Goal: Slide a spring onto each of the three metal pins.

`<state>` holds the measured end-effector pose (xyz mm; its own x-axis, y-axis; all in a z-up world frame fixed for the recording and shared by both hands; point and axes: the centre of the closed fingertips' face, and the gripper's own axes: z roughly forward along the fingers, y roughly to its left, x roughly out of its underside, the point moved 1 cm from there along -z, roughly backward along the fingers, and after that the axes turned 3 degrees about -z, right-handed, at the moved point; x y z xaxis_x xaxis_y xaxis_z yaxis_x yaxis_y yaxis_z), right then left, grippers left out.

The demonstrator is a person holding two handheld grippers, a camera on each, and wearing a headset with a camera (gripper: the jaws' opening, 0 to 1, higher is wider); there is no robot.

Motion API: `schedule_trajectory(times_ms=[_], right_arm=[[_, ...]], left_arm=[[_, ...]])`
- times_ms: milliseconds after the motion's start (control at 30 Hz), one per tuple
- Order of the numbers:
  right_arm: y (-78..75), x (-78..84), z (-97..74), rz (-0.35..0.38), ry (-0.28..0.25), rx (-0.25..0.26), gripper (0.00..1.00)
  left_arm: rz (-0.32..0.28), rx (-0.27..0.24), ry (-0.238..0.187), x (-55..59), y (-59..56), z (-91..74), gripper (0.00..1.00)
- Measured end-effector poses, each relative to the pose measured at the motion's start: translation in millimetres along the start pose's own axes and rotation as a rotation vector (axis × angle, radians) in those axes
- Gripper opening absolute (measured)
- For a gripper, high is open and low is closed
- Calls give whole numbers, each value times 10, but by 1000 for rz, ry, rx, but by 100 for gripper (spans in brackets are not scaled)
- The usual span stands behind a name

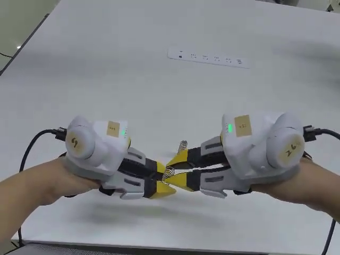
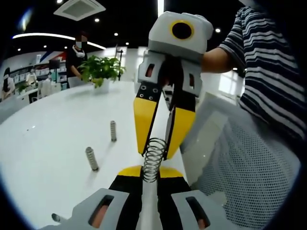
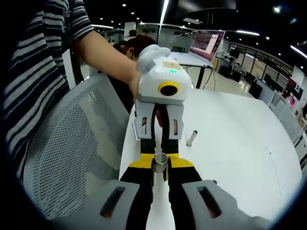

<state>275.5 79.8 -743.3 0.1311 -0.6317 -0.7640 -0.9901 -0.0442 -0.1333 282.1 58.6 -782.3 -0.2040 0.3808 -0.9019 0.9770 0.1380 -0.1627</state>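
My left gripper (image 1: 159, 183) and right gripper (image 1: 178, 172) meet tip to tip near the table's front edge. A bare steel spring (image 1: 170, 171) lies between them, along their line. Its near end sits between my left gripper's (image 2: 144, 173) yellow tips, and the spring (image 2: 153, 158) rises into the right gripper's narrow jaws. From the right gripper (image 3: 161, 167) I see the spring (image 3: 161, 161) end-on, pinched between the tips. Any pin inside it is hidden. Two upright pins wearing springs (image 2: 91, 158) (image 2: 113, 130) stand on the table; one pin (image 1: 183, 144) shows just behind the grippers.
A white power strip (image 1: 207, 57) lies at the back of the white table (image 1: 106, 79). The table's front edge runs just below the grippers. A grey mesh chair (image 2: 240, 158) and a person in a striped shirt (image 3: 33, 72) are close behind. A potted plant (image 2: 98, 69) stands far off.
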Motion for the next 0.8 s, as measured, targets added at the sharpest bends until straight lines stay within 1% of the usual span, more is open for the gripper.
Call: schedule_trajectory(times_ms=[67,167,300,800], right_arm=[[-5,-20,19,12,-17,4,7],[-9,-16,37,8,-21,9,7],[-24,-29,45,20,-37,18,7],[-53,-81,9,-30,-20,10,7]], left_arm=[[-1,1,0,-3,6,-3,3],[-1,-6,12,16,21,-10,3],[-9,-14,12,22,44,-34,3],[-63,-46,-12,-18,92,-70,5]])
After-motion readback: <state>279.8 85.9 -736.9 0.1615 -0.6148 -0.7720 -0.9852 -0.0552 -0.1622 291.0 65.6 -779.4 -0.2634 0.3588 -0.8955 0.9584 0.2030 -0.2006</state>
